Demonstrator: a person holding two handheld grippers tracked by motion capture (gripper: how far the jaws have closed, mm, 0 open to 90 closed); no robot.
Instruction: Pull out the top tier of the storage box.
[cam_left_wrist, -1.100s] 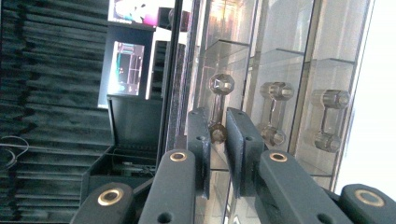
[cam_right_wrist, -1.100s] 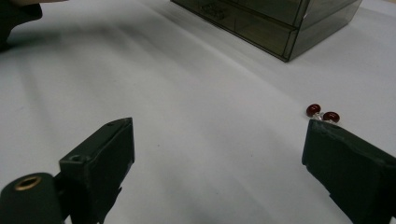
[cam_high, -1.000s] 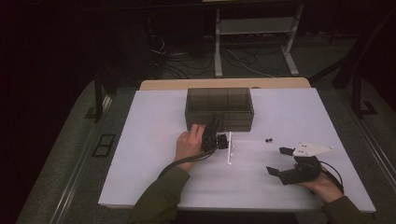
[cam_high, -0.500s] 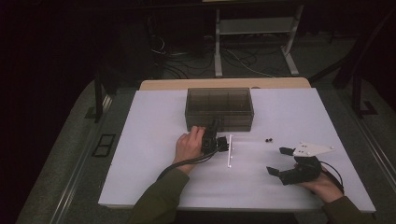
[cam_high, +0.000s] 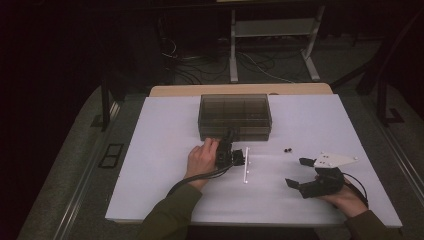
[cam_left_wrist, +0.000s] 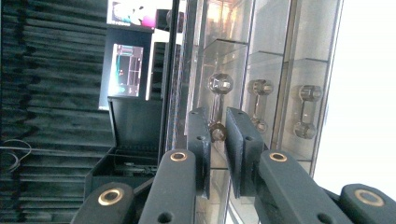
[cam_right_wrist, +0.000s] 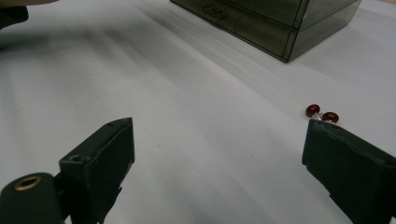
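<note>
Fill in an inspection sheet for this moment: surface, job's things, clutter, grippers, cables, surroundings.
Surface: white table top, evenly lit, on a tan board.
Job's things: smoky clear drawer box at the far middle; its knob handle sits between the left jaws.
Clutter: two small red beads lying together right of the box; thin white strip near the left hand.
Grippers: left gripper nearly shut on the knob handle; right gripper wide open, resting low at the near right, apart from the beads.
Cables: one black cable trails from the left gripper; more lie on the floor behind.
Surroundings: dark room, white stand legs beyond the table.
</note>
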